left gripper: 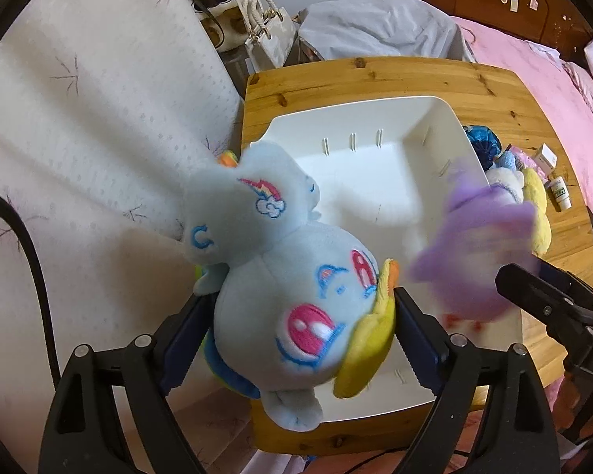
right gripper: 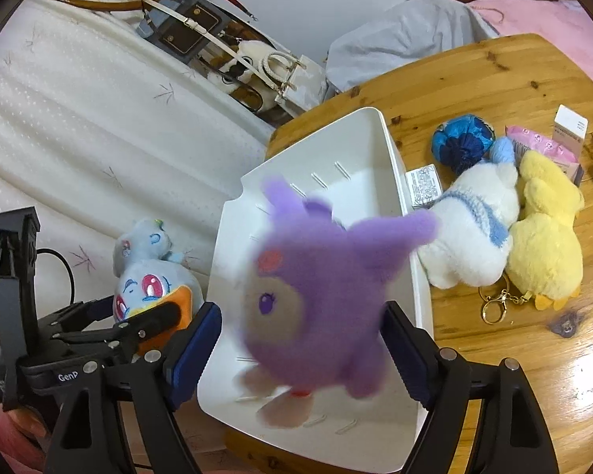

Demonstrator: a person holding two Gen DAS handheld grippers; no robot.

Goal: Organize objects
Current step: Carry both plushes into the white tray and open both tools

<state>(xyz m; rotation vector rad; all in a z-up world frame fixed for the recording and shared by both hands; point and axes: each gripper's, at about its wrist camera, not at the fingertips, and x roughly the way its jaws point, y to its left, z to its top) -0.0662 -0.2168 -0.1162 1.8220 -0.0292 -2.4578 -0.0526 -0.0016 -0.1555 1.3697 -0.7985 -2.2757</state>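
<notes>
A light blue pony plush (left gripper: 280, 276) with pink eyes and a yellow-orange mane sits between the pads of my left gripper (left gripper: 300, 296), which touch it on both sides, above the left edge of the white bin (left gripper: 435, 118). In the right wrist view a purple plush (right gripper: 320, 296) shows blurred between the jaws of my right gripper (right gripper: 302, 308). A gap is visible beside its left pad, and the toy is over the bin (right gripper: 391, 150). The purple plush (left gripper: 478, 252) also appears at the right of the left wrist view. The bin's floor is bare.
The bin stands on a wooden table (right gripper: 494, 79). To its right lie a white plush (right gripper: 474, 233), a yellow plush (right gripper: 545, 237), a blue fabric ball (right gripper: 462, 142), a key ring (right gripper: 494, 308) and small boxes and tubes. A white mattress (left gripper: 79, 138) stands to the left, with handbags (right gripper: 292, 79) behind.
</notes>
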